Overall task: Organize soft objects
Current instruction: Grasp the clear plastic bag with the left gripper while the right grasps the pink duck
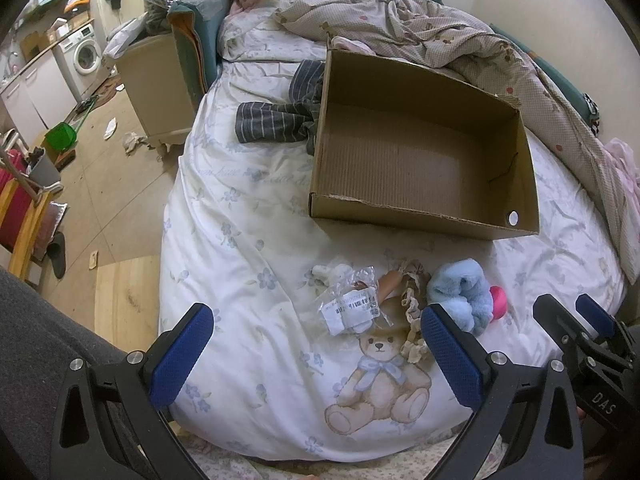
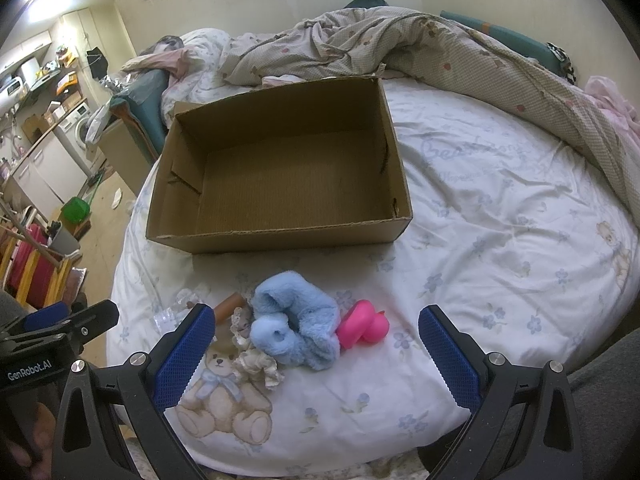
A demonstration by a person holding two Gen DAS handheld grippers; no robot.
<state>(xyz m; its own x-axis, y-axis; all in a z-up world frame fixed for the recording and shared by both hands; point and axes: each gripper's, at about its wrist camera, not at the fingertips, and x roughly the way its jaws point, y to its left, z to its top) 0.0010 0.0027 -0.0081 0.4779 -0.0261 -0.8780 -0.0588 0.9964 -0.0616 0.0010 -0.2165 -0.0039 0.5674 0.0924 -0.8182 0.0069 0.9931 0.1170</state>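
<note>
Both claws hover over the near end of a bed (image 1: pixel 248 240) covered by a white floral duvet with a printed teddy bear. The left claw (image 1: pixel 316 356) is spread wide with nothing between its blue pads; the right claw (image 2: pixel 316 356) is spread just as wide and equally empty.

An open cardboard box (image 2: pixel 280 236) sits on the duvet beyond the soft things, its corrugated floor bare. The soft objects lie in a loose cluster just in front of it. A fluffy light-blue scrunchie (image 2: pixel 296 324) is the largest. A bright pink piece (image 2: pixel 364 324) touches its right side; in the left wrist view only a sliver of it shows behind the scrunchie, so its shape is hard to read. A cream frilly scrunchie (image 1: pixel 414 300) lies against the blue one's left side, partly covered by the left pad in the right wrist view. A crinkled clear plastic bag (image 1: pixel 352 304) with a barcode label holds something white and something brown that cannot be made out. A small brown tube-like item (image 2: pixel 230 304) pokes out beside it, its near end cut off.

A dark striped garment (image 1: pixel 280 116) lies left of the box, its right part hidden behind the box wall. A rumpled checked blanket (image 1: pixel 440 36) is heaped at the far end.
</note>
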